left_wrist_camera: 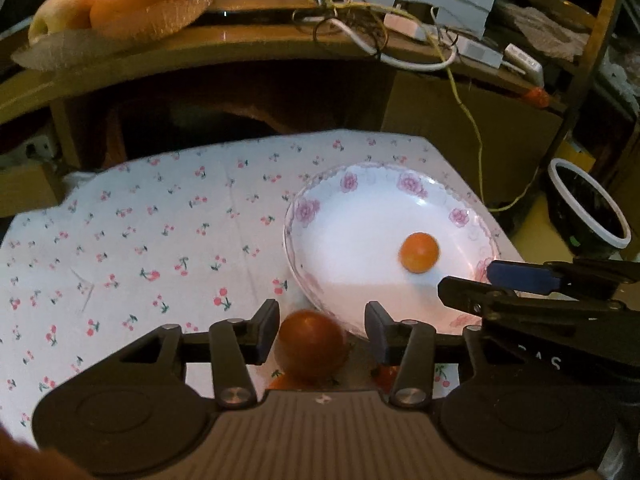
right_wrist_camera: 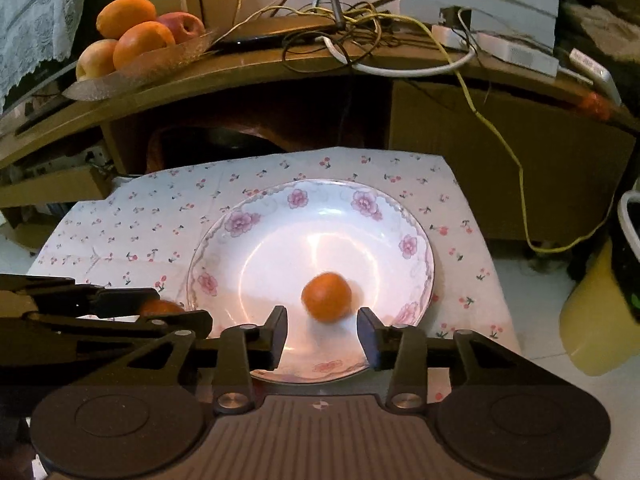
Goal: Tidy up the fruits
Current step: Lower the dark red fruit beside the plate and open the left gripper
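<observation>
A white floral plate sits on a cherry-print cloth. One small orange fruit lies in the plate, slightly blurred. My left gripper is open just left of the plate's near rim, with a second orange fruit between its fingers, not clamped. More orange fruit shows under the gripper. My right gripper is open and empty over the plate's near side, right behind the plated fruit. It shows from the side in the left wrist view.
A wooden shelf behind the cloth holds a glass dish of oranges and apples, cables and white adapters. A dark white-rimmed pot and a yellow container stand right of the cloth.
</observation>
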Demonstrator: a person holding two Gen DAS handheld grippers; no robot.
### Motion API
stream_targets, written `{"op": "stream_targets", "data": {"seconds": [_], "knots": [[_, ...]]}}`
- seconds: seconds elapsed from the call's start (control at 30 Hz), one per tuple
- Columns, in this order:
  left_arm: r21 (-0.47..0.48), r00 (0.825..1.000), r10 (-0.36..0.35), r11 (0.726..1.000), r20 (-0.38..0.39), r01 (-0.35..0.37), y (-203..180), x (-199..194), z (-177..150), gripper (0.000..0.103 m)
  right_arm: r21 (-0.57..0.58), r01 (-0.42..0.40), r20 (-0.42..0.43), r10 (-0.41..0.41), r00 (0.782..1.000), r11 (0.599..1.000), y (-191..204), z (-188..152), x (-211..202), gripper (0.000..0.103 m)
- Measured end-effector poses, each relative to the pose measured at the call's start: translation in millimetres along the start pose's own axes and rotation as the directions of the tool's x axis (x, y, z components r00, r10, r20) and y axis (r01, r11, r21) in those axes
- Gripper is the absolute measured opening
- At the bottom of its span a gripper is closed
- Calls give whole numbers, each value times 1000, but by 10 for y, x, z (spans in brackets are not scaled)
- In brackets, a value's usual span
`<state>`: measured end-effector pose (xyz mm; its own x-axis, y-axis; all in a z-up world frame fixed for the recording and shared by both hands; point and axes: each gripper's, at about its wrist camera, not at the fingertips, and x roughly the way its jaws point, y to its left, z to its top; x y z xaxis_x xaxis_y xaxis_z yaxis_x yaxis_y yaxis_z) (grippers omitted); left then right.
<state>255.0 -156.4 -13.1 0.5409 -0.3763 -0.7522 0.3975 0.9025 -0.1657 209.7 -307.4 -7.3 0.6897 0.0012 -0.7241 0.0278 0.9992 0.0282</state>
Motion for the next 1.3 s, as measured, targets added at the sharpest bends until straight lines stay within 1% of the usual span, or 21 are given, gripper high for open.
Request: {"op": "stream_targets", "data": {"seconds": [0.13, 0.33, 0.5, 0.6, 0.7, 0.77, 1.0, 1.13, 1.3], "knots": [[-5, 999, -10, 1000, 32, 10, -15, -90, 19, 52, -11, 15, 23, -15, 1000, 1000, -23, 18, -60, 51], [-2, 998, -11, 1000, 58, 11, 12, -211, 5, 54, -12, 9, 49, -8, 999, 1000, -27, 34, -162, 52], [-1, 999, -14, 1000, 43, 14, 65, -242, -64, 54, -13, 9, 54, -8, 999, 1000, -31, 30, -199, 54], [-12, 998, -30, 999, 48, 31, 80, -283, -63, 55, 3, 2, 49, -3, 999, 1000, -13, 36, -215, 54], [-20, 997, -39, 999, 63, 40, 77, -354, -66, 55, -11, -19, 76, 19, 997, 1000, 30, 47, -305, 55], [-27, 996, -50, 998, 69, 52, 72, -394, -75, 55, -31, -7, 81, 9, 997, 999, 54, 35, -328, 57], [-14, 995, -71, 997, 73, 73, 43, -466, -108, 55, -37, 24, 78, -21, 997, 999, -11, 7, -400, 57], [-11, 994, -73, 997, 76, 74, 53, -517, -132, 55, -39, 26, 86, -23, 996, 999, -20, -4, -461, 57], [3, 993, -69, 998, 99, 69, 102, -633, -176, 55, -35, 10, 92, -6, 996, 999, 48, -7, -512, 57]]}}
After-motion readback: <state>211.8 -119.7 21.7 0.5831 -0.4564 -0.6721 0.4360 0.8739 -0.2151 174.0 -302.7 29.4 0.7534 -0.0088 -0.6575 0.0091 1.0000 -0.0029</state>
